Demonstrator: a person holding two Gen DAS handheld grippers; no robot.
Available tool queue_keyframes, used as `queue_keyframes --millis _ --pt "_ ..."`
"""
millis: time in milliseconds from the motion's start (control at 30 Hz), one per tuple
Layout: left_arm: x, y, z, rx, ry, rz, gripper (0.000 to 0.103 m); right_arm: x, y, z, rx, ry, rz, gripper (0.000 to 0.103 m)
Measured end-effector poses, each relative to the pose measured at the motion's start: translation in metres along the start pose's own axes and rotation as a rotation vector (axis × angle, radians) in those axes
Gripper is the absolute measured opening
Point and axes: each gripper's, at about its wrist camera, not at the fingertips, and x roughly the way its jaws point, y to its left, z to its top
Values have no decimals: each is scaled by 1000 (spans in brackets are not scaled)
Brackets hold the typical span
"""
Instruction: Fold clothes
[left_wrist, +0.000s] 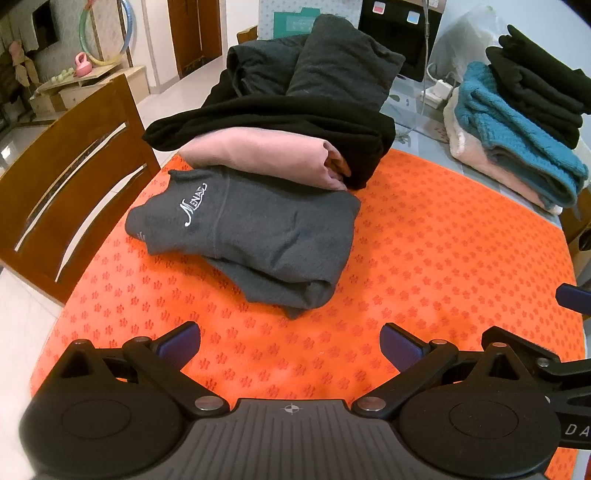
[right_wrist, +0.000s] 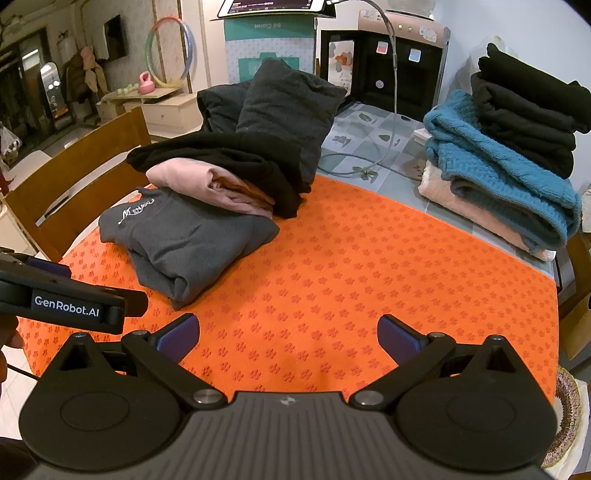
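From the left wrist camera, the left gripper (left_wrist: 290, 341) hangs just above the orange mat (left_wrist: 424, 266) at its near edge, fingers spread wide with nothing between them. Ahead, on the left part of the mat, lies a folded grey sweatshirt (left_wrist: 251, 236) with white lettering. Its far edge is overlapped by a folded pink garment (left_wrist: 266, 155), and a black garment (left_wrist: 280, 122) is draped over that. Further back sit two dark grey folded pieces (left_wrist: 332, 62). At far right a stack holds a teal knit (left_wrist: 517, 129) under black clothes (left_wrist: 543, 81). A wooden chair (left_wrist: 70, 173) stands off the left edge. From the right wrist camera, the right gripper (right_wrist: 288, 334) is likewise released and empty, low over the near edge of the mat (right_wrist: 369, 266). The grey sweatshirt (right_wrist: 188, 240) lies left of centre, folded, well apart from these fingers. The left gripper's black body (right_wrist: 66, 299) shows at the left edge, just beside the sweatshirt's near corner. The teal-and-black stack (right_wrist: 509, 155) rests far right, off the mat.
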Motion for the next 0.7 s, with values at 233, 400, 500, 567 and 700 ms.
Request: queue_keyframes --millis 233,400,500,567,700 --pt "3 3 2 -3 7 0 103 5 2 1 -5 13 2 103" --pt "9 10 2 -20 16 4 103 13 3 4 -12 30 7 103" --pt "12 19 2 -39 19 7 103 20 6 8 -25 41 14 103" --pt "14 26 2 -54 18 7 103 26 9 12 -36 47 21 103" --pt "19 44 2 -86 22 29 103 43 19 22 -64 54 39 103"
